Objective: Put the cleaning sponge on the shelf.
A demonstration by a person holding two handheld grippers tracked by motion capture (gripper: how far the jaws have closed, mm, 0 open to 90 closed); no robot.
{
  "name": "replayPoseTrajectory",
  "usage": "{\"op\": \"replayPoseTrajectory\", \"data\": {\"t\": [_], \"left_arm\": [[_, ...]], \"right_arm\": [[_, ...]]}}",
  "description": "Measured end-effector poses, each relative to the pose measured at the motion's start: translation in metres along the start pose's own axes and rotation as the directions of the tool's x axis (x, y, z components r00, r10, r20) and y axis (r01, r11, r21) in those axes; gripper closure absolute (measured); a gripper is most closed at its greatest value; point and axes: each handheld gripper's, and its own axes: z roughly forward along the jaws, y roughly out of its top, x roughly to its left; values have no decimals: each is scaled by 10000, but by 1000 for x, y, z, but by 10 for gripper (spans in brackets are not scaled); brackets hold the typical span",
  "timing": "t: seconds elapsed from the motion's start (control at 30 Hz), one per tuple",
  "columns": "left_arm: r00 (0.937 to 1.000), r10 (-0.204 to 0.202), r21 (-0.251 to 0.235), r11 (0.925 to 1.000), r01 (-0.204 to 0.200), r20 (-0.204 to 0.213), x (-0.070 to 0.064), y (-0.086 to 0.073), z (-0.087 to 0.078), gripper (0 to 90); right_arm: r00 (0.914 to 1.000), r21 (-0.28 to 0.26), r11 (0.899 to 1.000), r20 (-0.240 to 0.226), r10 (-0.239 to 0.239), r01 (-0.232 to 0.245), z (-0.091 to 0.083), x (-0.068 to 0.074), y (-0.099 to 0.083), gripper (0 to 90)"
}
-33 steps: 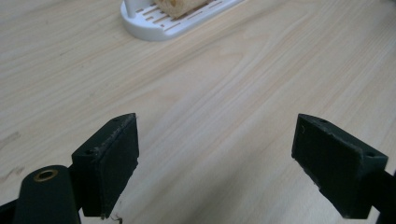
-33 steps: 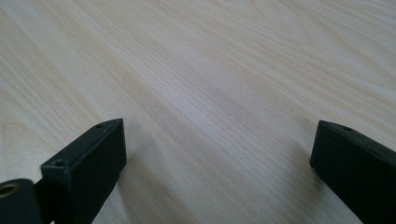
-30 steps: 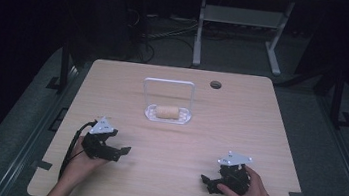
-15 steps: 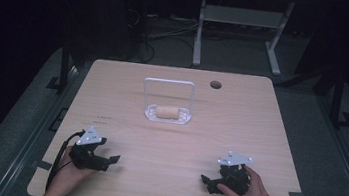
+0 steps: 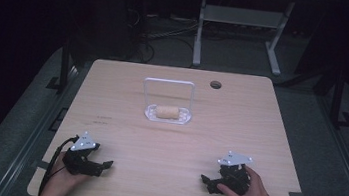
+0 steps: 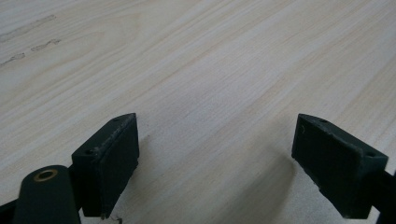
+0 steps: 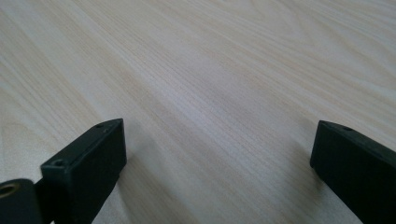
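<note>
High view — both tools (image 5: 104, 165) (image 5: 208, 184) rest wide-jawed on table (image 5: 166, 147).

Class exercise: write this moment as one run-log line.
left gripper: open, empty, near table edge | right gripper: open, empty | bread roll: in clear container, untouched

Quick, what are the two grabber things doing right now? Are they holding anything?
Left gripper: open, holding nothing, low over the table.
Right gripper: open, holding nothing.
</note>
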Motion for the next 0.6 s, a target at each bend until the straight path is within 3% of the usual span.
{"op": "replayPoseTrajectory", "data": {"t": [0.17,0.6], "left_arm": [[9995,287,-55,9996,-287,-104,-1,-2,0,141],[9995,302,-38,9995,-302,-96,-1,-3,0,133]], "right_arm": [[10000,1,10000,0,-2,2,0,0,0,32],[10000,4,10000,1,-4,4,0,0,0,32]]}}
